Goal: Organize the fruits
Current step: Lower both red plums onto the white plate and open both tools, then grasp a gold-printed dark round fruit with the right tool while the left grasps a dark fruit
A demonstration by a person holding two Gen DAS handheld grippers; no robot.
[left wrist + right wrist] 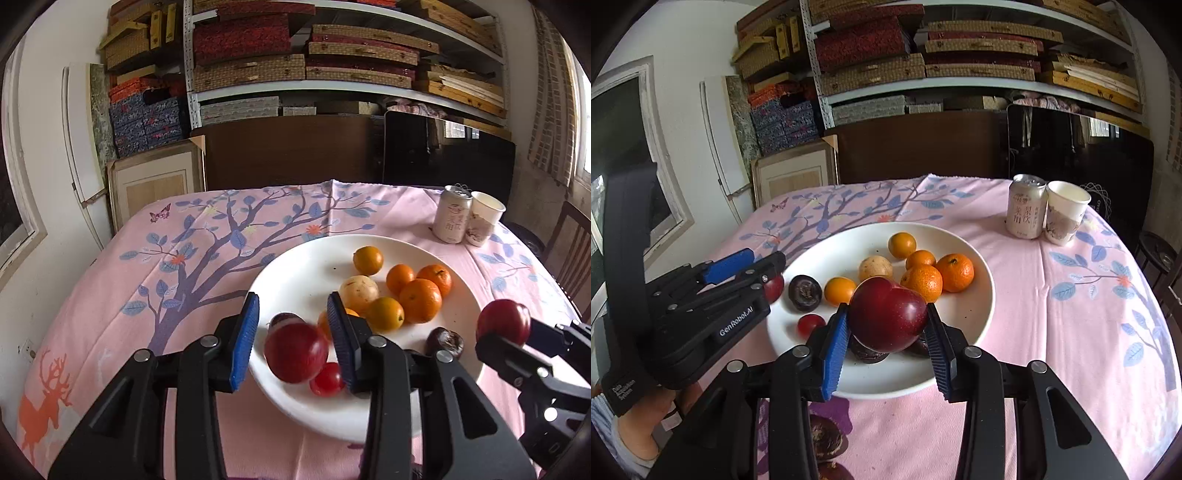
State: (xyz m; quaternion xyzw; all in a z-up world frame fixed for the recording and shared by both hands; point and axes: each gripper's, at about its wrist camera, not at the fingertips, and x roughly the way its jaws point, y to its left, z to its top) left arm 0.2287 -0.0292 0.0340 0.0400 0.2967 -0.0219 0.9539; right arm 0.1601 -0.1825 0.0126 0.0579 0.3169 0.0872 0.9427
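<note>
Soft daylight from a window at right; fisheye bends the edges, dark corners, slight motion blur.

A: Place type?
B: Home, lived-in storage or dining room. Worktop under a pink printed tablecloth, white plate of fruit just ahead of the hand-held gripper.
A: Other cues?
B: Shelves of woven boxes far beyond, drink can, paper cup ahead-right.

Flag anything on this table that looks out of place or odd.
A dark wrinkled fruit lies on the tablecloth at the near edge, off the white plate that holds the other loose fruit. Nothing looks spilled or damaged.
</note>
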